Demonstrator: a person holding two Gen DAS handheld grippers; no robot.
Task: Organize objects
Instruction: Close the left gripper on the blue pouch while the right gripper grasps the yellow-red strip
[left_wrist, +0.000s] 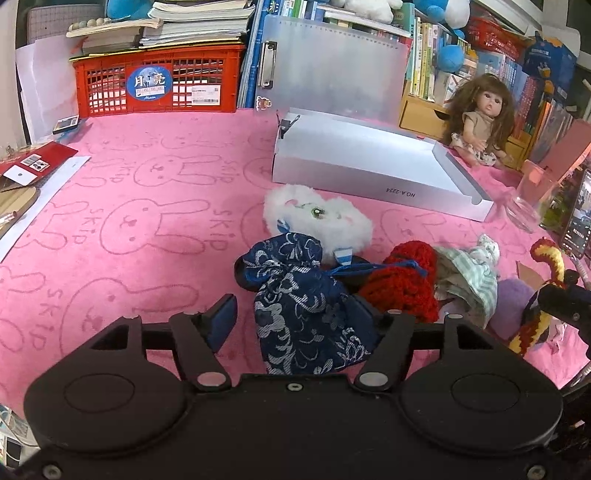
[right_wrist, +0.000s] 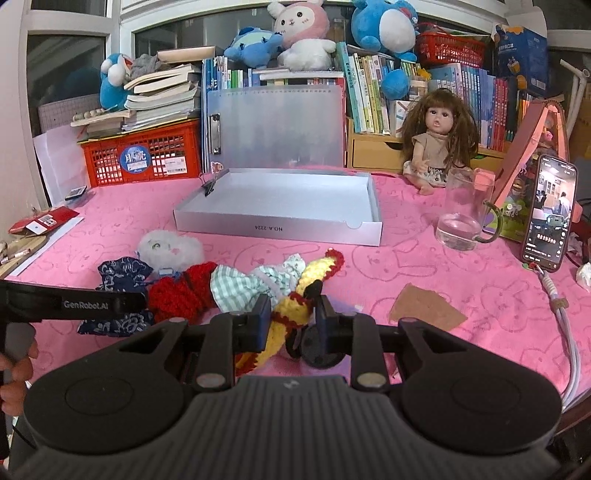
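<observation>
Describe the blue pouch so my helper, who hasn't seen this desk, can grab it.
On the pink bunny cloth, find the toy heap in front of the grey box. The pouch lies at its left end, by the red knit: navy brocade with silver flowers.

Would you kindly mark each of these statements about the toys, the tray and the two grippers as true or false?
1. The left gripper has its jaws open around the blue brocade pouch. True.
2. The grey cardboard tray already holds the white plush toy. False: the tray holds no toys; the plush lies on the pink cloth in front of it.
3. The right gripper is closed on the yellow and red crocheted toy. True.
4. The doll lies face down. False: it sits upright, behind the tray.
5. The glass mug stands left of the tray. False: right of it.
</observation>
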